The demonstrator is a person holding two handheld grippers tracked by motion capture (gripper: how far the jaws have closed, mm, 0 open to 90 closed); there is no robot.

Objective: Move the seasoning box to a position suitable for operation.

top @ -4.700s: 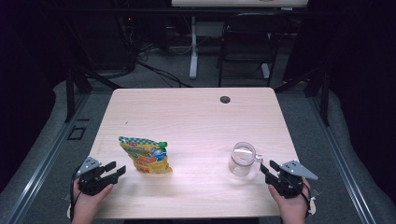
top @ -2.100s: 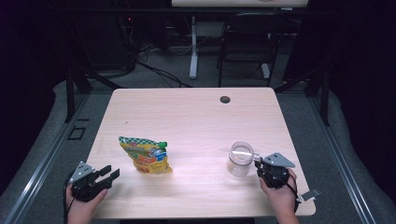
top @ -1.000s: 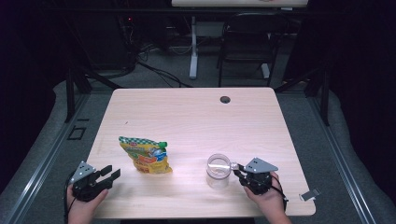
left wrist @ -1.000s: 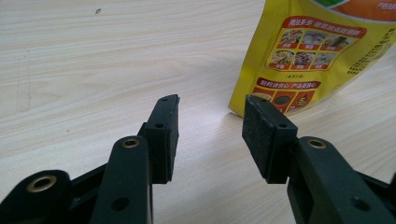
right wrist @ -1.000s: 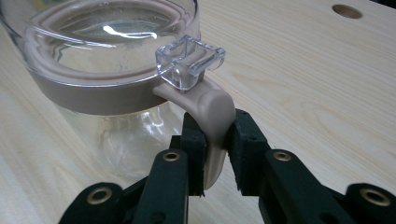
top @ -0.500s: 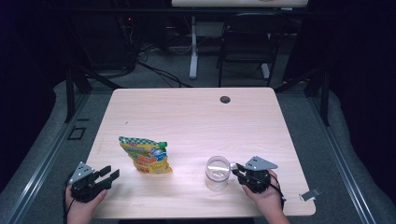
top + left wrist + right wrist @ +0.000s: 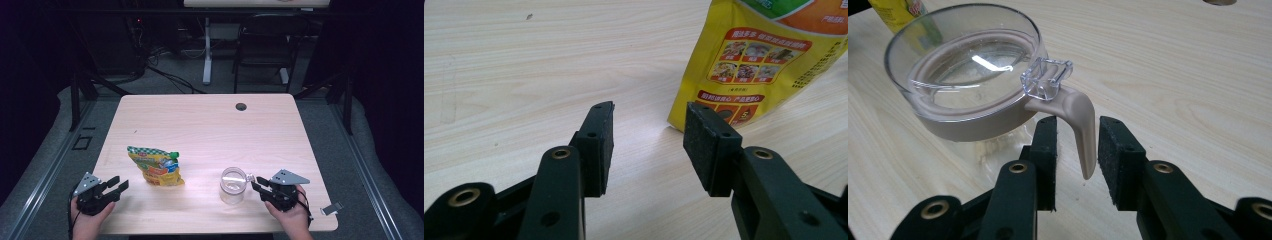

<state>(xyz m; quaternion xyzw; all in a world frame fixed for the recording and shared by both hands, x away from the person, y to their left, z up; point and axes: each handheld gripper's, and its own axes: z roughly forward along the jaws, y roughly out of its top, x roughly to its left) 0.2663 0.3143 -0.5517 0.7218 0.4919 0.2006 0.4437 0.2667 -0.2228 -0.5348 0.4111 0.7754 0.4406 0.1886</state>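
R gripper [image 7: 256, 185] sits at the near-right part of the pale wood-grain table [image 7: 210, 125], its jaws set either side of the beige plastic handle [image 7: 1079, 120] of a clear lidded jar w/ a beige collar [image 7: 233, 185]. The jaws have just been opening: in the right gripper view there's a gap btwn each pad and the handle, so the handle is between them but not pinched, approx half open. Jar stands upright on the table, near front edge, right of centre, well apart from the yellow-and-green printed snack pouch [image 7: 156, 166] lying to its left. L gripper [image 7: 116, 185] rests at the near-left corner, jaws fairly wide w/ nothing between; the pouch's bottom corner [image 7: 744, 65] lies just ahead and to one side of them, not touching. Step in hand looks like letting go of the jar after placing it closer to the pouch. Next move prob calls for backing the R gripper straight off the handle w/o nudging it, as jar could tip or swivel, then L closing in on the pouch edge.
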